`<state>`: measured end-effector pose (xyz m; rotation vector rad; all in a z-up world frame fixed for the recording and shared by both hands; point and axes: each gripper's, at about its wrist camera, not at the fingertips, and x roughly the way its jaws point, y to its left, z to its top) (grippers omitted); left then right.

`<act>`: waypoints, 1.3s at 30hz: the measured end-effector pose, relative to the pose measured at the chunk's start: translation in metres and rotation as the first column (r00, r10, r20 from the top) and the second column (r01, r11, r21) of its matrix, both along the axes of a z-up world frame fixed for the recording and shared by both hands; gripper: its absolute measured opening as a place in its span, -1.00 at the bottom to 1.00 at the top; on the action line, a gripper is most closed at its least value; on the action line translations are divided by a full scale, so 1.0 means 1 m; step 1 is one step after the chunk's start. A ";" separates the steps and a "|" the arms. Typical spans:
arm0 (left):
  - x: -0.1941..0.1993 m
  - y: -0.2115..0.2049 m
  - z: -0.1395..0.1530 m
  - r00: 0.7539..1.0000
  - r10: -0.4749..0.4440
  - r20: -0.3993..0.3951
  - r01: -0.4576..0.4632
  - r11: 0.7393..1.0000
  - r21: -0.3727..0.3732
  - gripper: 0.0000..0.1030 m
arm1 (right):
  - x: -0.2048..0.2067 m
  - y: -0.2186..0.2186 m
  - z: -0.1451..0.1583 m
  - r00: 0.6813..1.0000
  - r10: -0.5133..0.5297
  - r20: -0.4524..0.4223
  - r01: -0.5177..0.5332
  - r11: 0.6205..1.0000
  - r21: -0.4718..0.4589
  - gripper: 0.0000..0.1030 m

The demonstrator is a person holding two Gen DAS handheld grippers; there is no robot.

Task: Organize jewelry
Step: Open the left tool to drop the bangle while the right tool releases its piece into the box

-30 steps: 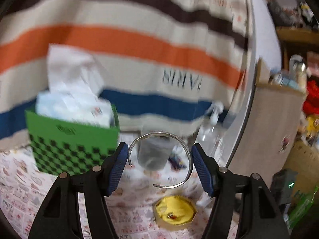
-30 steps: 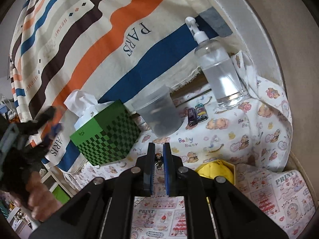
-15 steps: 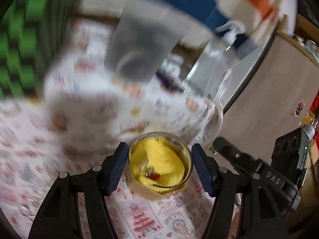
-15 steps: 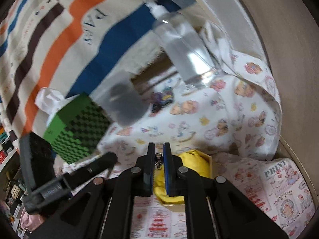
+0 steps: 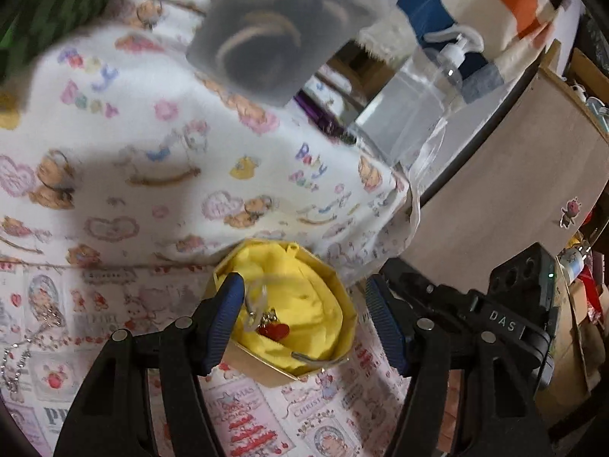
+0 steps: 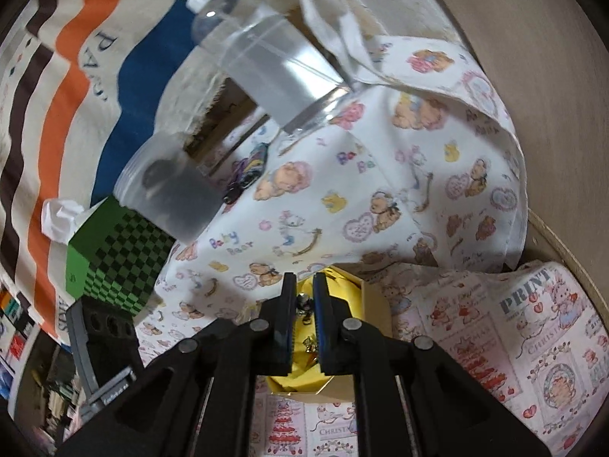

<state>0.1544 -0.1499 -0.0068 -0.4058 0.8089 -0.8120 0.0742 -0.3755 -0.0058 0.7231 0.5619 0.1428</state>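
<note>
The yellow-lined box (image 5: 335, 285) held a silver bangle (image 5: 308, 358) and red charm (image 5: 275, 330); the left gripper (image 5: 304, 320), just opening, stood wide over it, the right gripper (image 6: 304, 314) nipped a small trinket (image 6: 303, 301).

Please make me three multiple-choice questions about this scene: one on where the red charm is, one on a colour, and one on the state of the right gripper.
1. Where does the red charm lie?
A. in the grey cup
B. in the yellow-lined box
C. on the tissue box

2. Which colours has the checked tissue box?
A. green and black
B. red and white
C. blue and yellow

3. How is the right gripper?
A. wide open and empty
B. out of view
C. shut on a small metal piece

Key:
1 B: the red charm rests on the lining of the yellow-lined box.
2 A: the tissue box shows green and black checks.
3 C: the right gripper pinches the small metal piece.
</note>
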 end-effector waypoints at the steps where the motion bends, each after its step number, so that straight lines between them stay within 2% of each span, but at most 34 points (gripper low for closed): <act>1: -0.001 0.002 0.002 1.000 0.000 0.005 0.000 1.000 -0.005 0.44 | 0.002 0.000 -0.002 1.000 0.019 -0.005 -0.019 1.000 0.015 -0.77; 3: -0.003 0.004 0.006 0.999 0.023 0.029 -0.023 1.000 0.009 0.44 | 0.003 0.000 -0.004 1.000 0.026 -0.013 -0.025 0.999 0.031 -0.68; 12: -0.016 0.029 0.031 0.981 0.121 0.151 -0.125 0.992 0.018 0.44 | 0.000 0.008 0.005 0.999 0.039 0.012 -0.039 0.999 -0.005 -0.68; 17: -0.017 0.031 0.033 0.970 0.167 0.177 -0.180 0.982 0.062 0.44 | 0.001 0.011 0.003 0.999 0.041 0.002 -0.041 0.999 -0.016 -0.68; 20: -0.023 0.033 0.039 0.954 0.217 0.209 -0.238 0.968 0.082 0.44 | 0.001 0.013 0.005 0.999 0.046 0.007 -0.046 0.999 -0.020 -0.68; 24: -0.033 0.047 0.057 0.927 0.278 0.252 -0.311 0.945 0.100 0.44 | -0.005 0.017 0.014 0.999 0.035 0.037 -0.034 0.999 -0.036 -0.38; 26: -0.040 0.057 0.068 0.912 0.296 0.284 -0.346 0.926 0.148 0.45 | -0.009 0.021 0.021 0.997 0.039 0.062 -0.036 0.998 -0.047 -0.38; 28: -0.045 0.070 0.077 0.900 0.307 0.309 -0.385 0.892 0.235 0.45 | -0.014 0.024 0.025 0.996 0.020 0.083 -0.015 0.998 -0.059 -0.35; 31: -0.065 0.100 0.088 0.857 0.324 0.401 -0.450 0.850 0.274 0.46 | -0.019 0.032 0.032 0.994 0.028 0.105 -0.019 0.996 -0.090 -0.34; 33: -0.078 0.119 0.091 0.823 0.350 0.448 -0.510 0.803 0.309 0.51 | -0.022 0.040 0.036 0.992 0.048 0.120 -0.035 0.993 -0.110 -0.29; 35: -0.086 0.135 0.088 0.801 0.370 0.470 -0.550 0.765 0.336 0.53 | -0.024 0.049 0.038 0.990 0.065 0.127 -0.047 0.989 -0.139 -0.23; 38: -0.093 0.158 0.072 0.797 0.388 0.463 -0.571 0.735 0.365 0.56 | -0.025 0.062 0.038 0.988 0.084 0.127 -0.062 0.983 -0.171 -0.16; 39: -0.093 0.165 0.064 0.798 0.399 0.452 -0.575 0.729 0.372 0.56 | -0.024 0.065 0.036 0.988 0.089 0.122 -0.067 0.982 -0.174 -0.08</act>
